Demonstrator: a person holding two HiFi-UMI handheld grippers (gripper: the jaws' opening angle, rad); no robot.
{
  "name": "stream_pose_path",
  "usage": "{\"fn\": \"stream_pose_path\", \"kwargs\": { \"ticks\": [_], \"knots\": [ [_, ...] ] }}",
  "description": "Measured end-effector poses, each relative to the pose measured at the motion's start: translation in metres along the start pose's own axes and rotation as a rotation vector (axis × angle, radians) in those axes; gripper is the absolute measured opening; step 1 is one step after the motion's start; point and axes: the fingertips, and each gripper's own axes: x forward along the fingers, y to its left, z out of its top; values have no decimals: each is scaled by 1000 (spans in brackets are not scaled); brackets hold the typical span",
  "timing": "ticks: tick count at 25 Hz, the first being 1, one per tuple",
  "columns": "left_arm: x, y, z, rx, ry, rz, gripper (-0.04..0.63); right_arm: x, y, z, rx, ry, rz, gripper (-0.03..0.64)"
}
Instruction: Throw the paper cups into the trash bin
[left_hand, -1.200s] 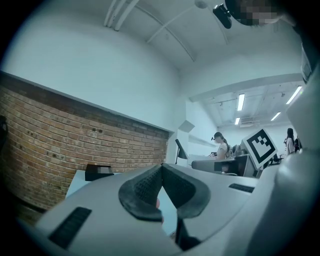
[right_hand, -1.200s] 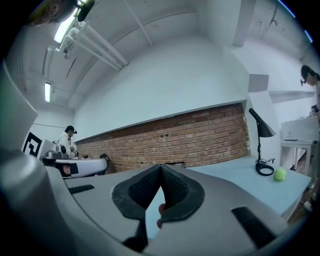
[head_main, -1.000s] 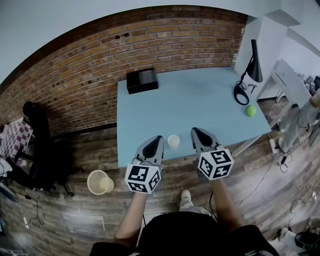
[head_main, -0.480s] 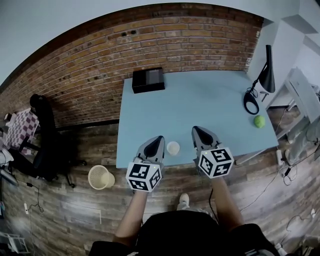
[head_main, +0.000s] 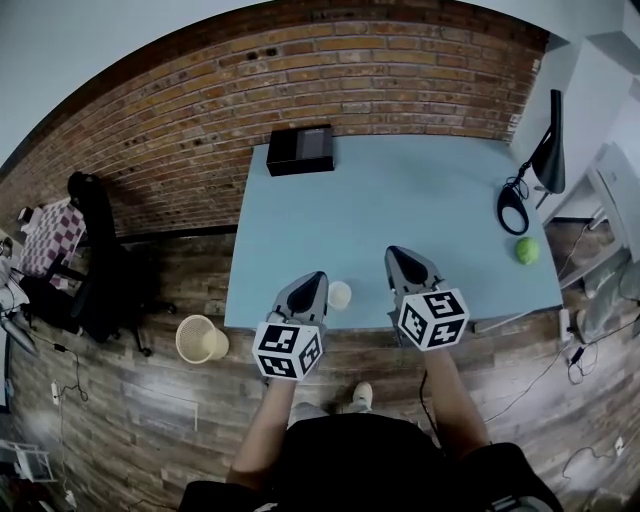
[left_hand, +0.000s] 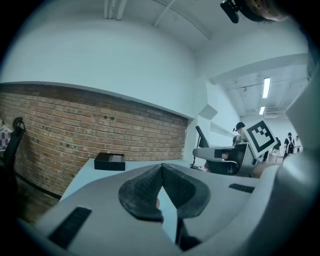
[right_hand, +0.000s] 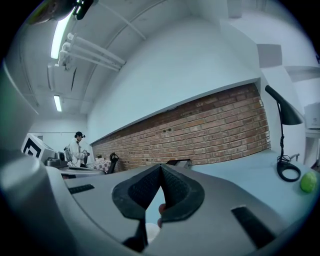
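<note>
Left gripper (head_main: 318, 277): jaws closed tip to tip, nothing held. Right gripper (head_main: 392, 253): likewise closed and empty. Paper cup (head_main: 340, 295): stood upright between the two, near the front edge of the table (head_main: 400, 200), mouth up, long axis vertical. Judged light, thin-walled, easily crushed; best taken gently across the side wall. Trash bin (head_main: 200, 338): placed on the floor, left of the table.

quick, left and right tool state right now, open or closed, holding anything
left tool: closed, tips together, holding nothing
right tool: closed, tips together, holding nothing
</note>
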Motion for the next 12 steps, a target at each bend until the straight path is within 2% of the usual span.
{"fn": "stream_pose_path", "kwargs": {
  "ticks": [5,12],
  "knots": [
    [9,2,-13,-20,31,21,3,4,-11,-7,16,21,1,3],
    [24,19,-39,-35,116,-24,3,18,-20,-16,42,34,-43,3]
  ]
}}
